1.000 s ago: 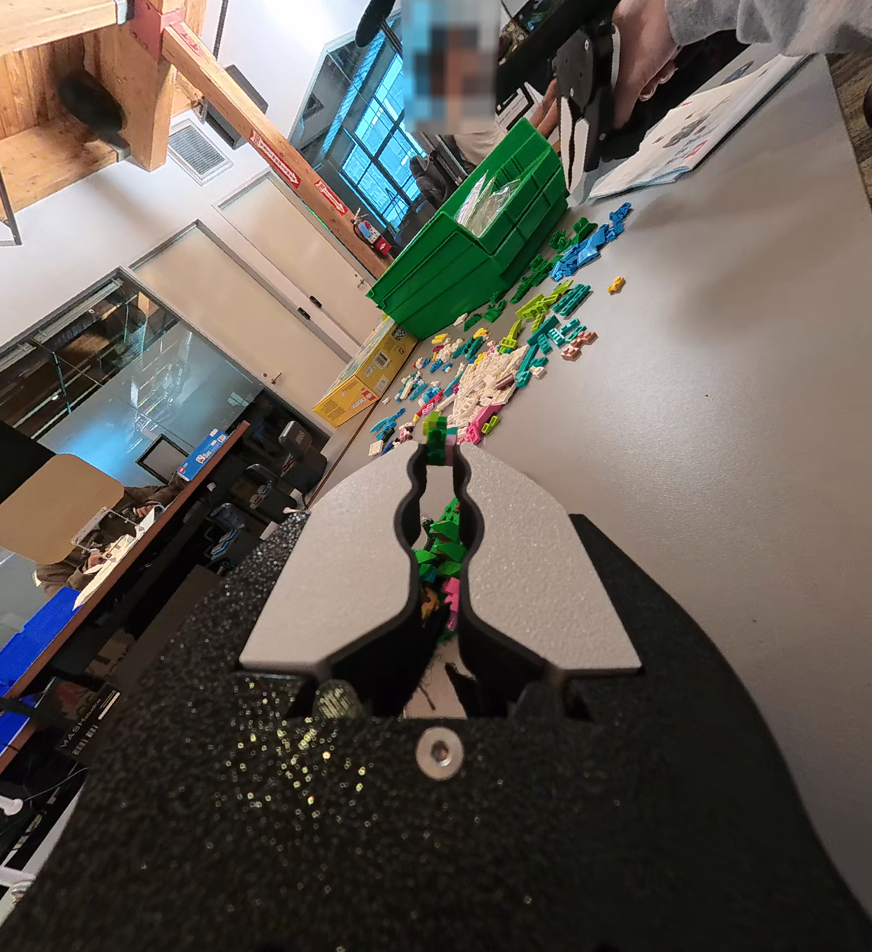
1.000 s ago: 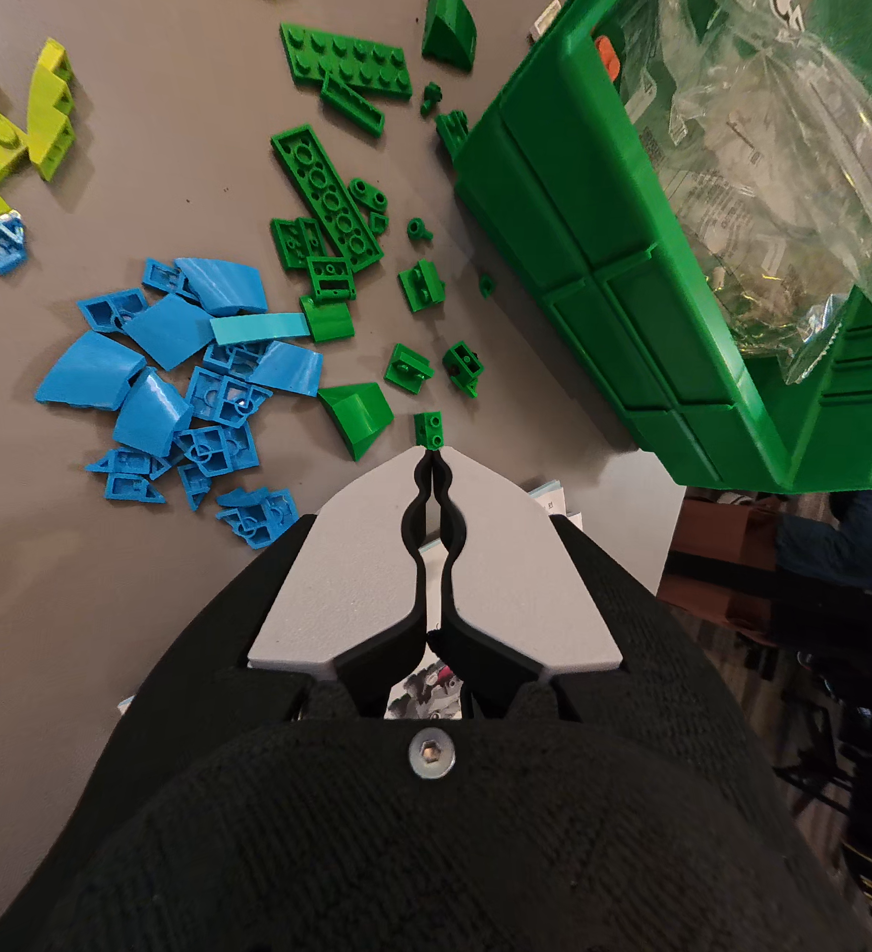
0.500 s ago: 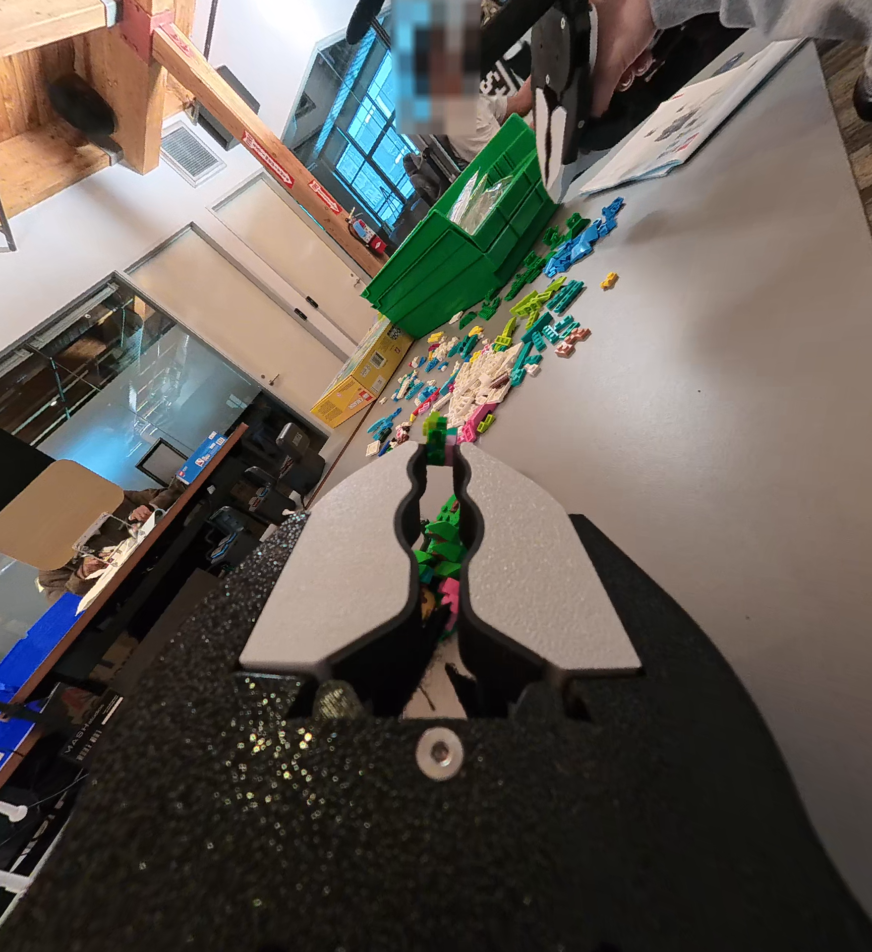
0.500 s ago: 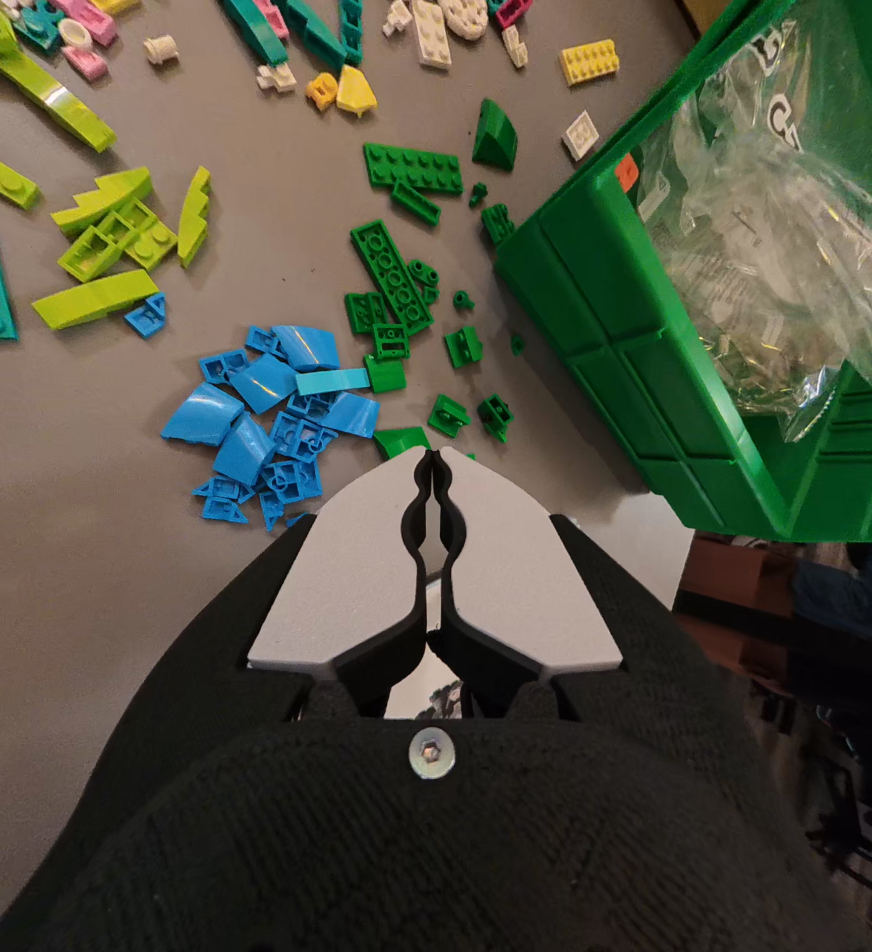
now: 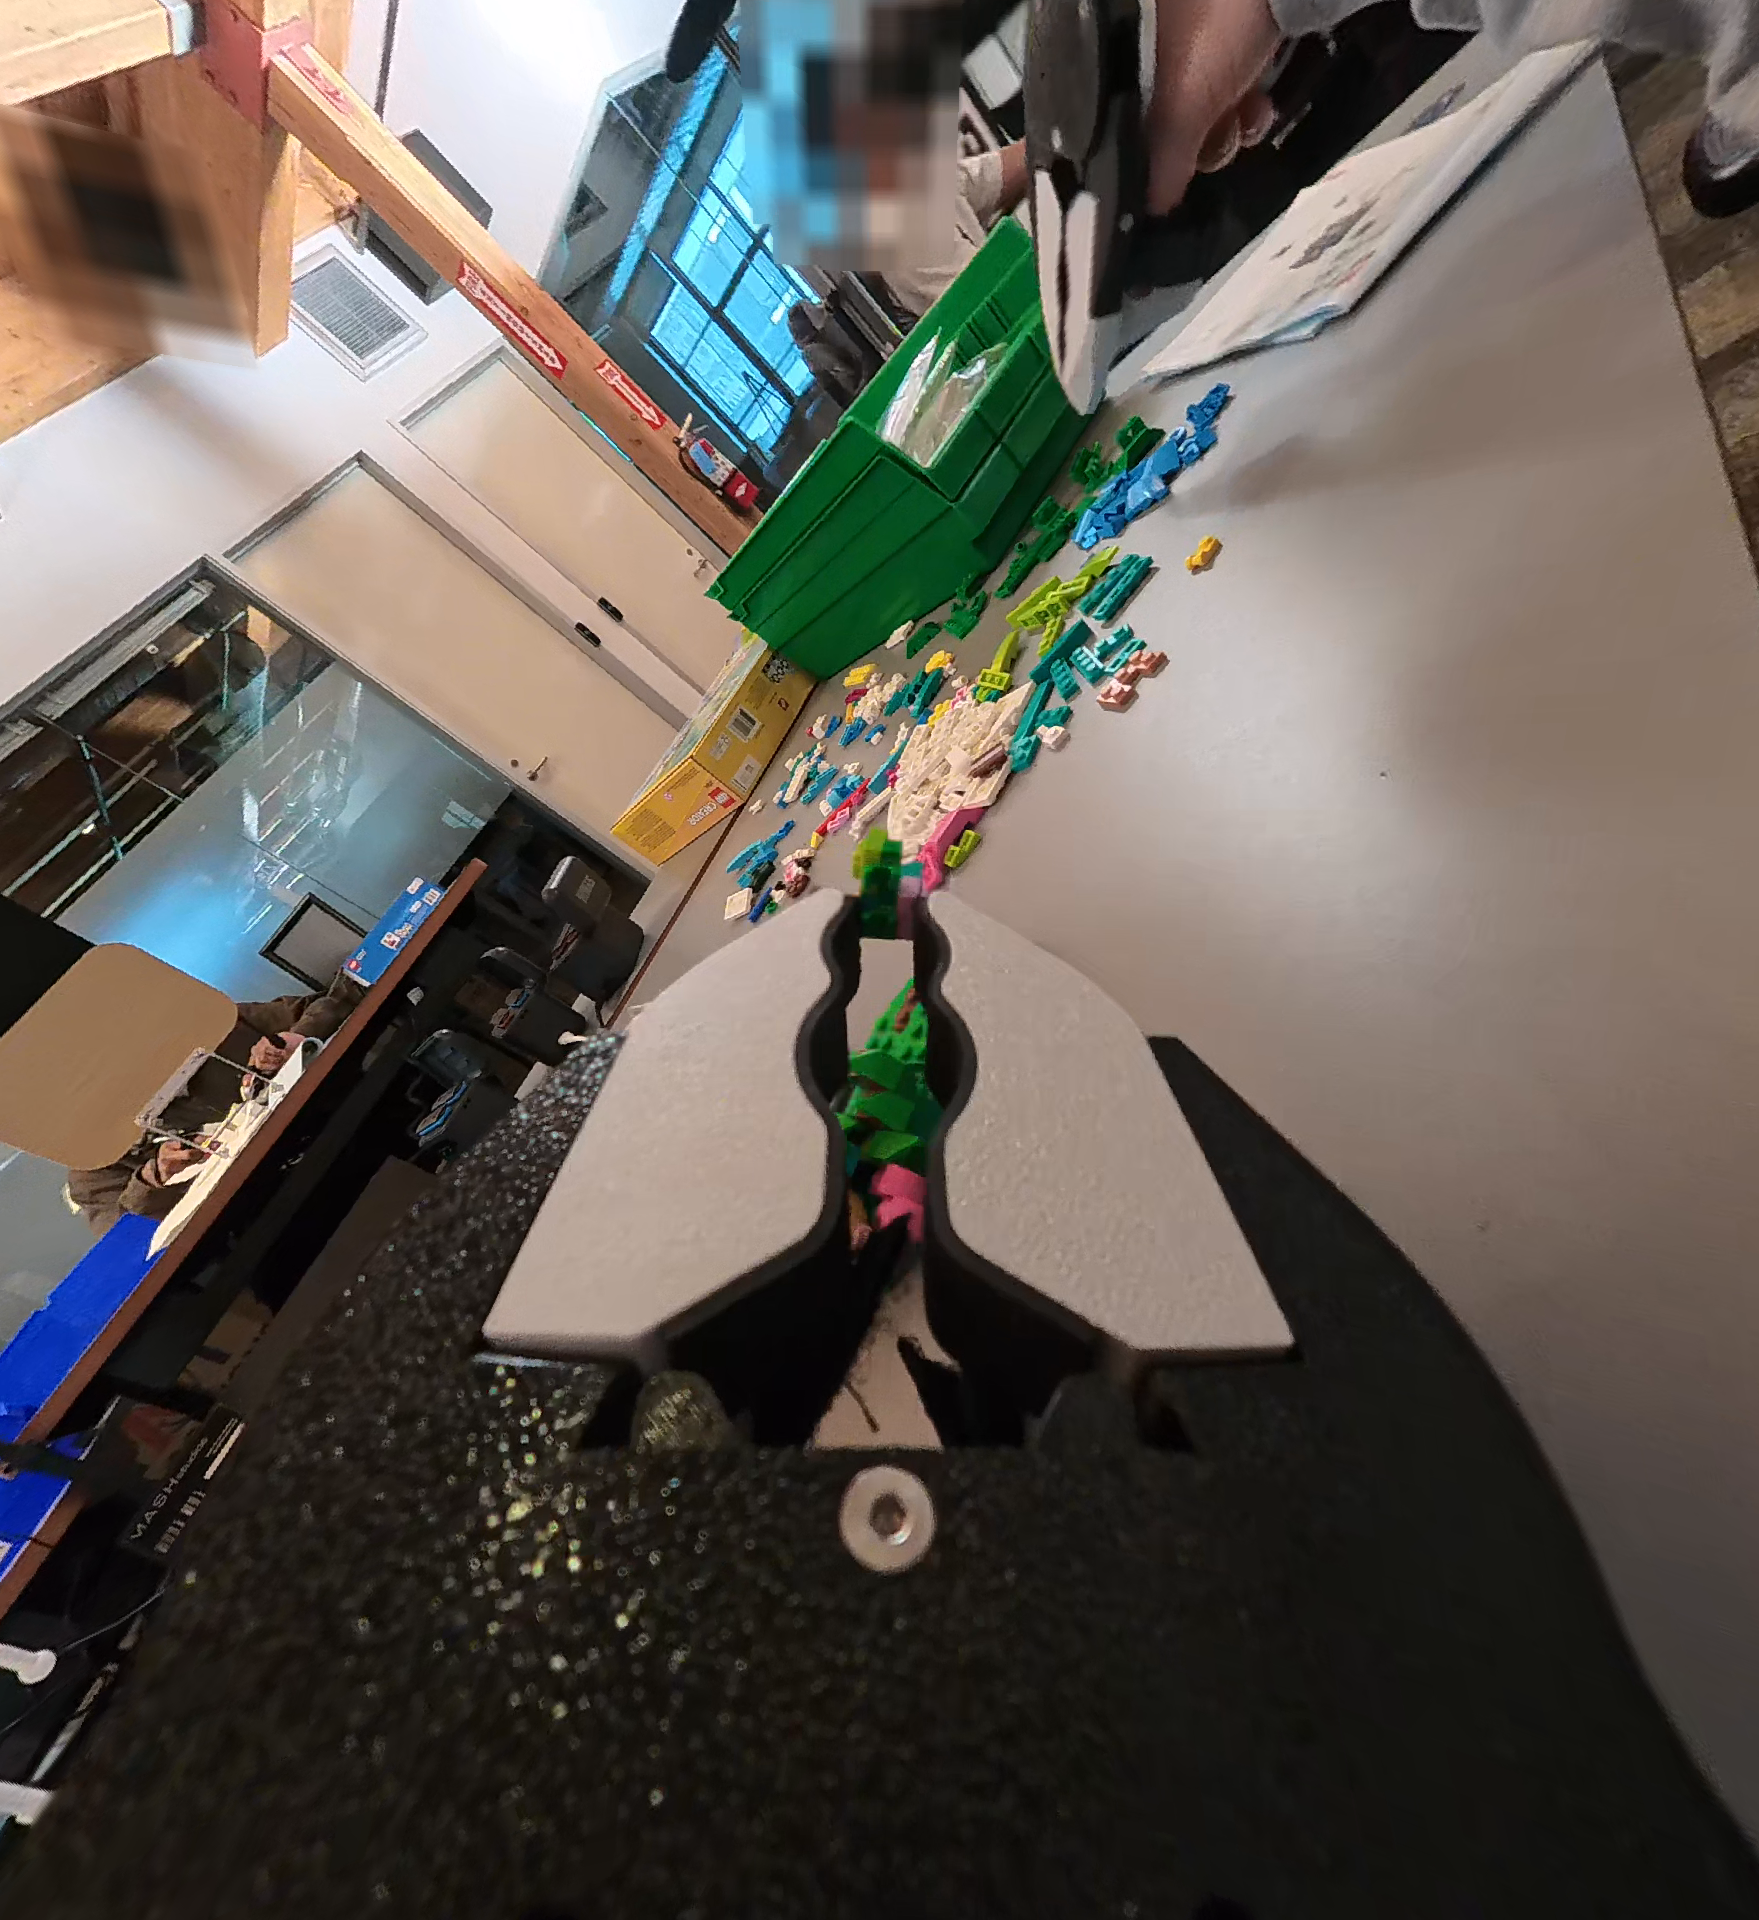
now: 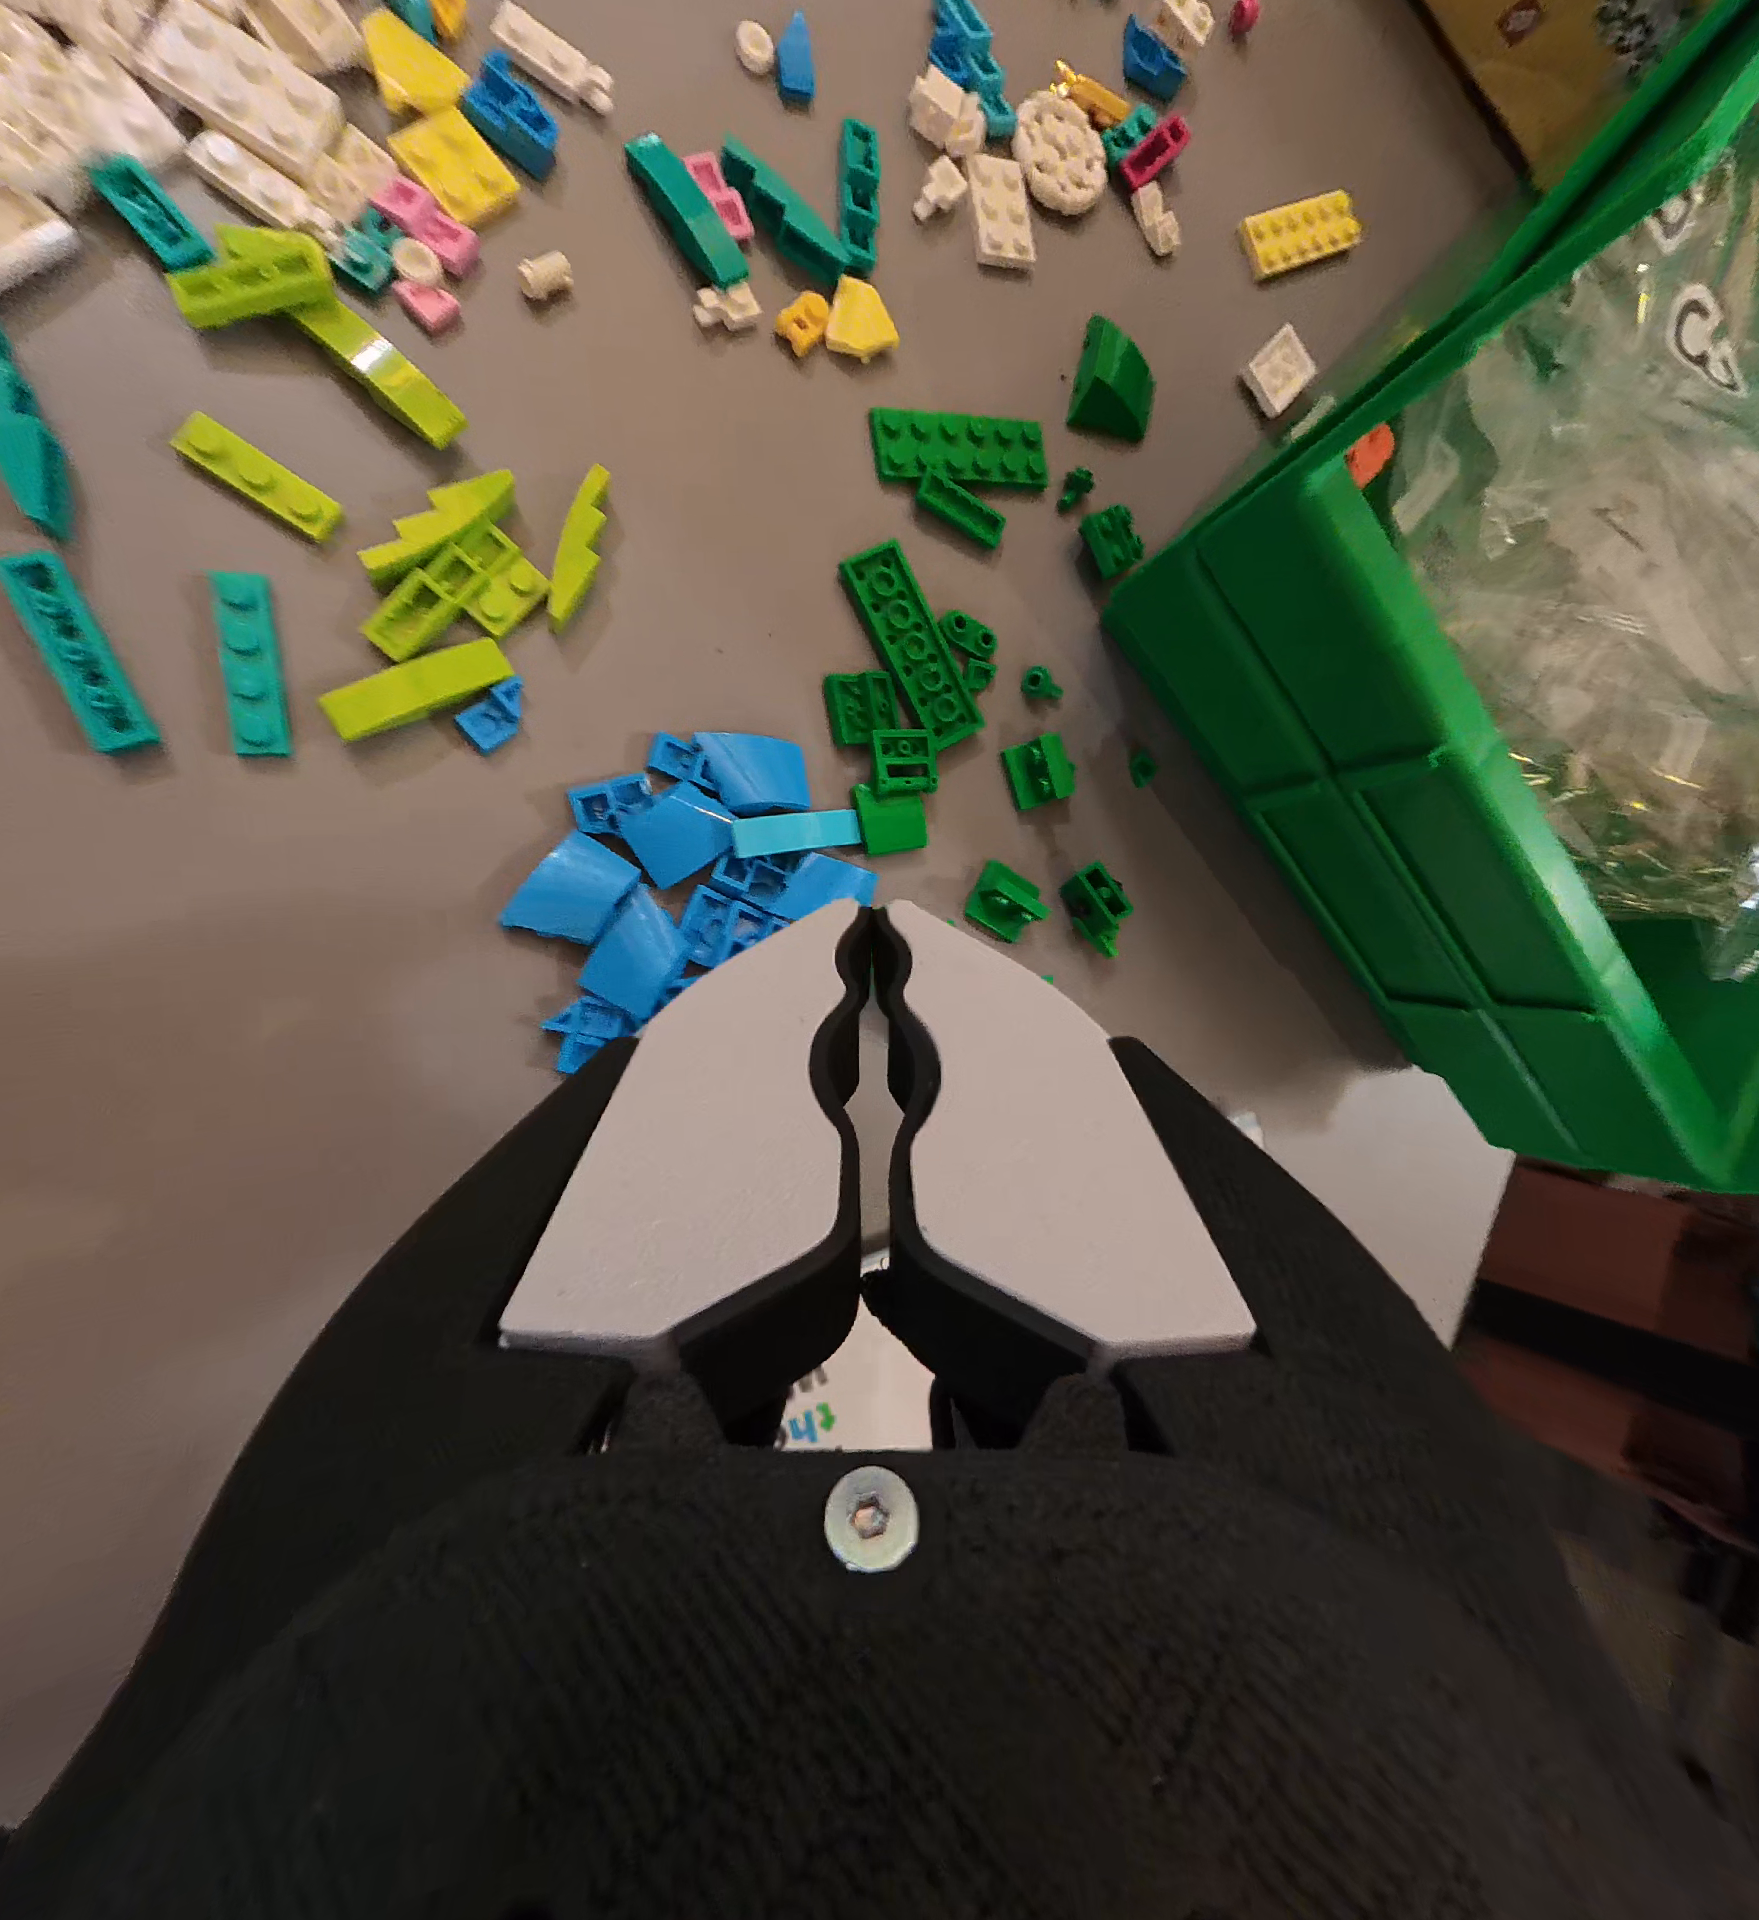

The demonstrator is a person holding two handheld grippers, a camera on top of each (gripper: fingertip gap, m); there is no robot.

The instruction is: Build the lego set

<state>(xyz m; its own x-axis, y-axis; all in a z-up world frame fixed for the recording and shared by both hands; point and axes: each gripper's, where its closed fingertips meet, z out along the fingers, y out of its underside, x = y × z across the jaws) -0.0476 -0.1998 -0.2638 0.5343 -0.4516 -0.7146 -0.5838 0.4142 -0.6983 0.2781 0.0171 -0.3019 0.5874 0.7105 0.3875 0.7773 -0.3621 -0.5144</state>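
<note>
My left gripper (image 5: 885, 920) is shut on a small built piece of green, lime and pink bricks (image 5: 880, 883), held above the grey table (image 5: 1426, 883). More green and pink bricks (image 5: 896, 1101) show through the gap behind the fingertips. My right gripper (image 6: 873, 912) is shut, with nothing showing between its tips. It hovers over a heap of blue bricks (image 6: 667, 862), beside loose green bricks (image 6: 911, 644). It also shows in the left wrist view (image 5: 1074, 353), held in a hand above the far bricks.
A green bin (image 6: 1374, 790) with clear plastic bags stands right of the bricks. Lime, teal, white, yellow and pink bricks (image 6: 439, 603) spread across the table. An open booklet (image 5: 1353, 229) and a yellow box (image 5: 719, 769) lie at the edges. Left tips to right tips: about 40 cm.
My right gripper has lifted away from the table, staying shut; a small green brick seen at its tips a second ago is gone from them. My left gripper keeps its piece, almost still.
</note>
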